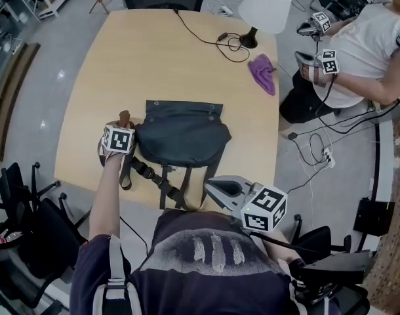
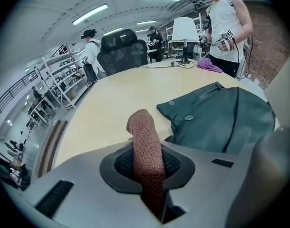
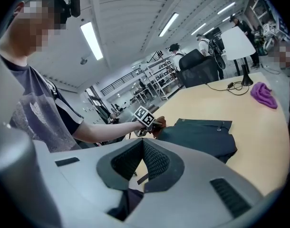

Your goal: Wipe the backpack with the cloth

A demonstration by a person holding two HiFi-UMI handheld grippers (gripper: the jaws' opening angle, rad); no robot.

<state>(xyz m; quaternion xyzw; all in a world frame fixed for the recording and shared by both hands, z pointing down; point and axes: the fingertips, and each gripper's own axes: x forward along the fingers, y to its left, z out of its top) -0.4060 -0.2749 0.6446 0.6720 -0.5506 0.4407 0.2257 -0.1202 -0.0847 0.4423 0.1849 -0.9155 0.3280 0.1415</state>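
A dark grey backpack (image 1: 183, 135) lies flat near the table's front edge, straps trailing toward me; it also shows as the backpack (image 2: 221, 122) and the backpack (image 3: 202, 137). My left gripper (image 1: 121, 128) is at its left edge, shut on a rolled brown cloth (image 1: 125, 117). In the left gripper view the cloth (image 2: 143, 127) sticks out upright between the jaws of the left gripper (image 2: 147, 152). My right gripper (image 1: 221, 189) hovers off the table's front edge, right of the straps, shut on nothing. Its jaw tips (image 3: 142, 145) meet.
A purple cloth (image 1: 263, 71) lies at the table's far right. Behind it stand a white lamp (image 1: 265, 8) and a black cable (image 1: 210, 39). Another person (image 1: 367, 51) with grippers stands off the right side. Office chairs (image 1: 26, 222) are at my left.
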